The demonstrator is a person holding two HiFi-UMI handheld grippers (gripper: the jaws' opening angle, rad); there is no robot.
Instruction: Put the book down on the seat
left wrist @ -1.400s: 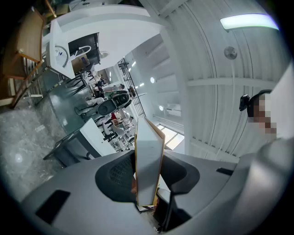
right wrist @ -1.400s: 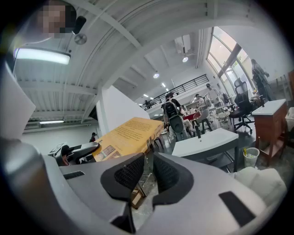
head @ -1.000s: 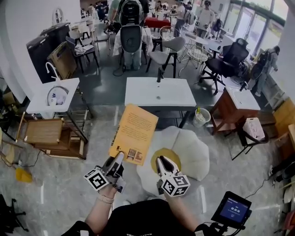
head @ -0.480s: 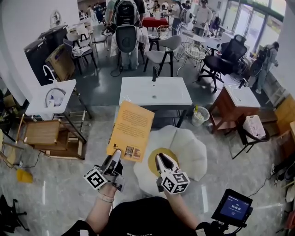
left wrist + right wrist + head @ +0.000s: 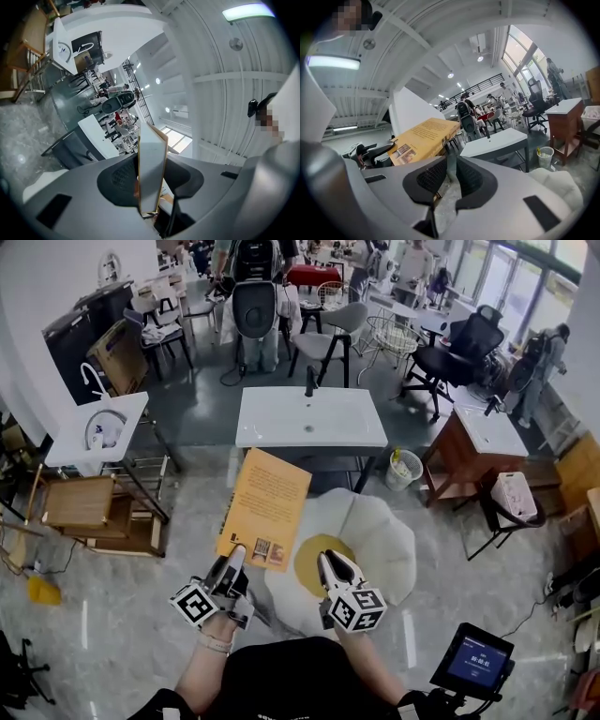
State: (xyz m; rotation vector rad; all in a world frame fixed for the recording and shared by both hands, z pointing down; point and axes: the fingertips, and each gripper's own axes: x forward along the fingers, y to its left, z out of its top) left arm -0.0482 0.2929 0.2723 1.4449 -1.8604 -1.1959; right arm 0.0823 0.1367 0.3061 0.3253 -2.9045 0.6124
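Note:
An orange-yellow book (image 5: 265, 505) is held up over the floor, just left of the seat. My left gripper (image 5: 234, 562) is shut on its near lower corner. In the left gripper view the book (image 5: 152, 171) stands edge-on between the jaws. The seat (image 5: 380, 535) is a white flower-shaped cushion with a yellow centre, low on the floor in front of me. My right gripper (image 5: 330, 568) hovers over that yellow centre with its jaws together and nothing in them. In the right gripper view (image 5: 451, 176) the book (image 5: 424, 136) shows at the left and the seat (image 5: 555, 183) at the lower right.
A white table (image 5: 309, 418) with a dark tap stands just beyond the seat. A small bin (image 5: 405, 466) and a wooden cabinet (image 5: 469, 457) are at the right, wooden racks (image 5: 89, 512) at the left. A tablet screen (image 5: 473, 662) is at the lower right. Chairs and people fill the back.
Both grippers keep their pose, the left still on the book. The view has drifted a little, so the table and seat now lie slightly further left.

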